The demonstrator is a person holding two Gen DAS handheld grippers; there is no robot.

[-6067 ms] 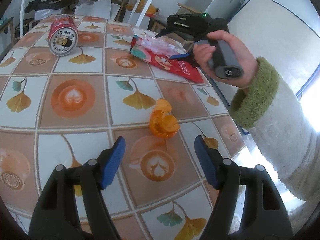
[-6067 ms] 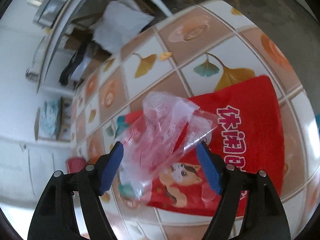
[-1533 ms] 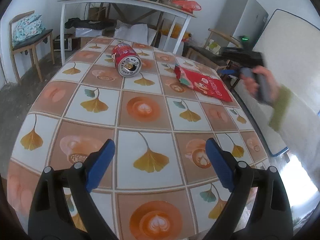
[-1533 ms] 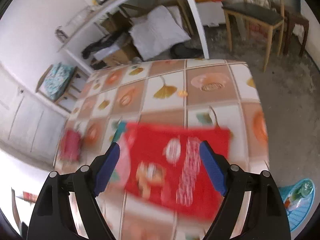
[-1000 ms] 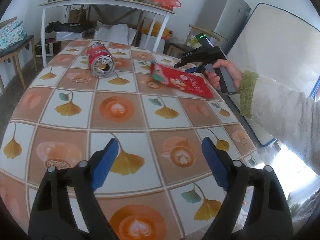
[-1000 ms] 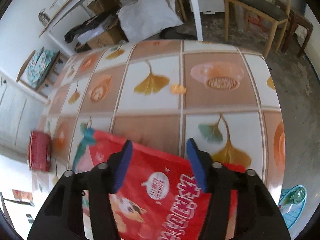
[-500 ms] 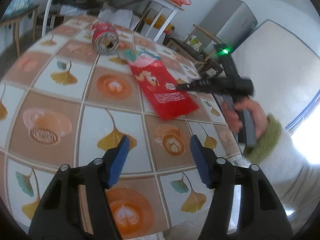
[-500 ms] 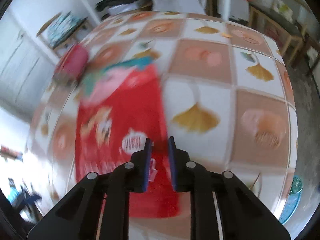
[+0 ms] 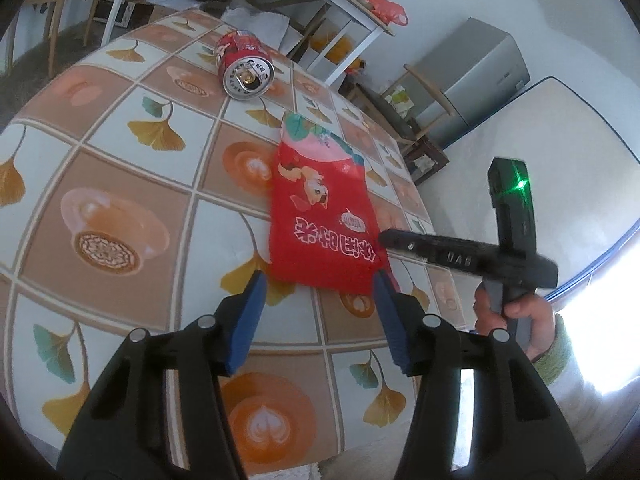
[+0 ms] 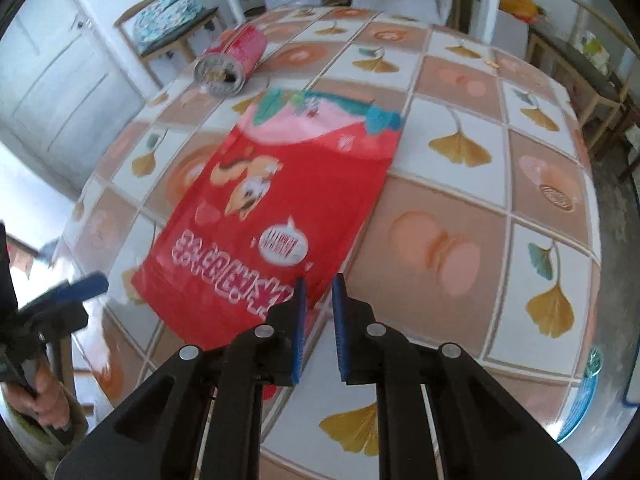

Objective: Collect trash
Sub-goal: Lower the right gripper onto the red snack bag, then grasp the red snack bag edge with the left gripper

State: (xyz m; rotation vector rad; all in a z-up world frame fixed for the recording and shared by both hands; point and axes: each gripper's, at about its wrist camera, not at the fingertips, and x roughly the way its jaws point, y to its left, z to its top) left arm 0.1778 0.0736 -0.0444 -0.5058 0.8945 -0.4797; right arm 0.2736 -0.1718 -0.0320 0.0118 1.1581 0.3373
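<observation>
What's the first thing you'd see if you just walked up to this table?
The big flat red snack bag with a cartoon animal, lying in the middle of the ginkgo-leaf patterned table. Behind it a red drink can lies on its side. The right hand-held gripper pinches the bag's near corner, while the left hand-held gripper is open just short of its near edge.

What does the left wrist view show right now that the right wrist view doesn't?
Only the left wrist view: the grey fridge, the red plastic bag on the shelf, and the left gripper with pads apart, nothing between them. Only the right wrist view: the white door and the right gripper nipping the red snack bag at its near corner. Both show that bag, the red can and the tiled table.
</observation>
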